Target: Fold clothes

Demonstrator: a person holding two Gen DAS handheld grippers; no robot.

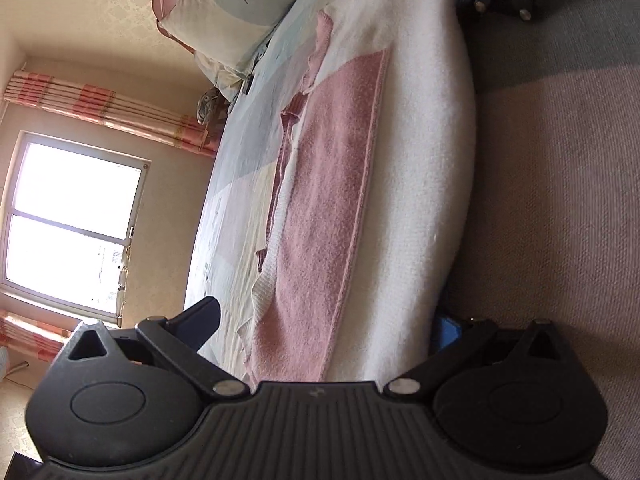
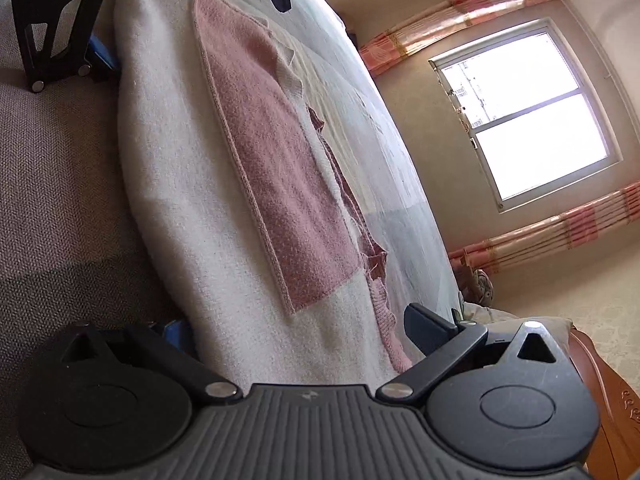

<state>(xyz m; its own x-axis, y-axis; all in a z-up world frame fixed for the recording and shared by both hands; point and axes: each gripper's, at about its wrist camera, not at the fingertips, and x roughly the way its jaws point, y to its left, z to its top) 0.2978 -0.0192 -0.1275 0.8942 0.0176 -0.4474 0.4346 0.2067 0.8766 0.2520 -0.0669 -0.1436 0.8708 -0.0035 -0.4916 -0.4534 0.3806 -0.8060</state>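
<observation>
Grippers first: left gripper and right gripper are both spread wide and empty, one at each end of the pink-and-white sweater, whose long axis runs straight from one claw to the other, so neither looks nearer. It lies flat along the near edge of the bed, over a grey carpet. Farther off there's a pillow, a bright window and striped curtains.

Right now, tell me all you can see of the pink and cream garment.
The knit garment lies flat along the near edge of the bed, a fuzzy cream body with a pink panel edged in pink stitching. Its far edge is rumpled, with ribbed darker pink trim. It lies between the wide-open jaws of both grippers.
</observation>
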